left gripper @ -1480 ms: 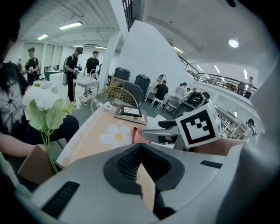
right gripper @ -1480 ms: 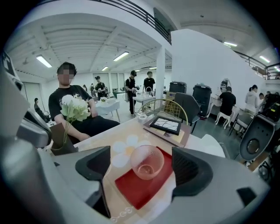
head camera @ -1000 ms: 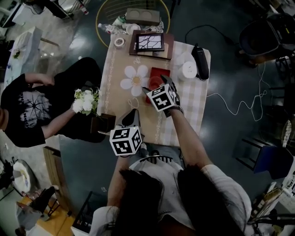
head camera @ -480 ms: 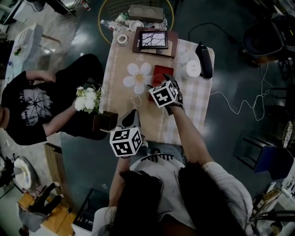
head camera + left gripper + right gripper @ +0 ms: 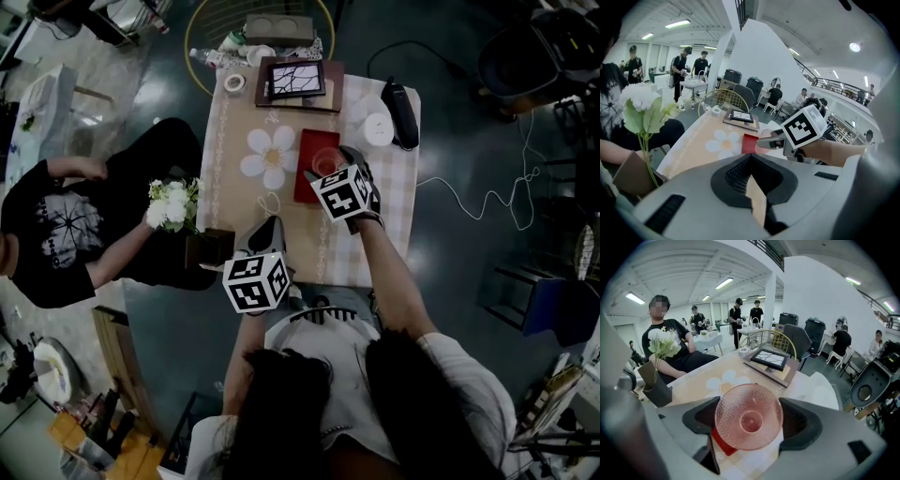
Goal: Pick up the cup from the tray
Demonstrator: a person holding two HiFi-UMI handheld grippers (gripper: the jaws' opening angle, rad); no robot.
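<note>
A pink dimpled glass cup [image 5: 749,420] is held between the jaws of my right gripper [image 5: 749,423], its mouth turned toward the camera. In the head view the cup [image 5: 325,161] and right gripper [image 5: 328,169] hover over the right side of the red tray [image 5: 307,176] in the middle of the table. The red tray [image 5: 723,446] shows below the cup. My left gripper [image 5: 267,228] hangs at the table's near edge, jaws together and nothing in them. From the left gripper view, the tray [image 5: 749,143] and the right gripper [image 5: 764,141] lie ahead.
A flower-shaped mat [image 5: 270,157] lies left of the tray. A framed picture [image 5: 295,80], a tape roll [image 5: 233,82], a white round object [image 5: 378,129] and a black device [image 5: 403,112] sit farther back. A seated person at the left holds white flowers [image 5: 173,204] in a dark vase [image 5: 208,248].
The right gripper has come slightly right and toward me over the tray, and the pink cup now shows between its jaws. The left gripper has barely moved.
</note>
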